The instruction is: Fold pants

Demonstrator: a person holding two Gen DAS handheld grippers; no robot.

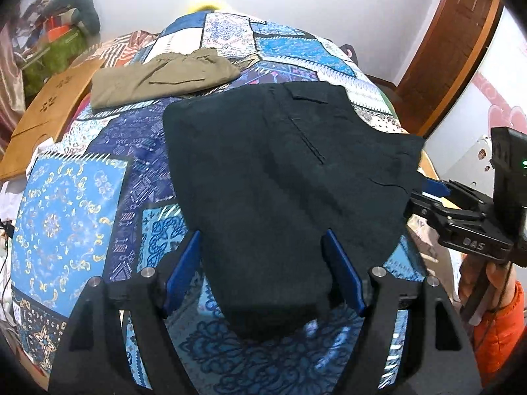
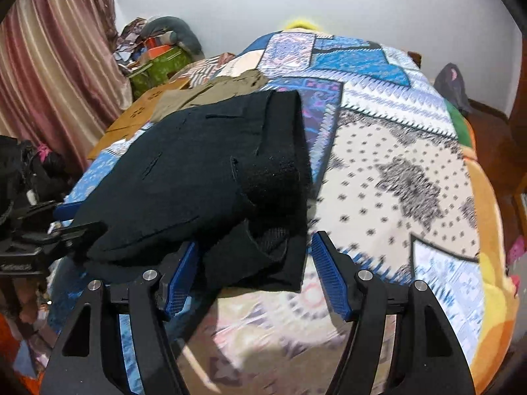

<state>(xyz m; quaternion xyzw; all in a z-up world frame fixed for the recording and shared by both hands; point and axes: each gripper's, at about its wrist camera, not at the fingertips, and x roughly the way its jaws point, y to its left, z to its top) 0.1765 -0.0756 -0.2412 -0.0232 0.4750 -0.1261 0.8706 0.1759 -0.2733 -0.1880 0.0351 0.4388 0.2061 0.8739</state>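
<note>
We see the black pants (image 1: pixel 283 171) folded near the bed's (image 1: pixel 72 204) front edge — both claws spread apart. Our left gripper (image 1: pixel 263 273) straddles their near end; our right gripper (image 2: pixel 253 273) seems to straddle a corner. Khaki pants (image 1: pixel 161 77) lie folded toward the far-left edge.
</note>
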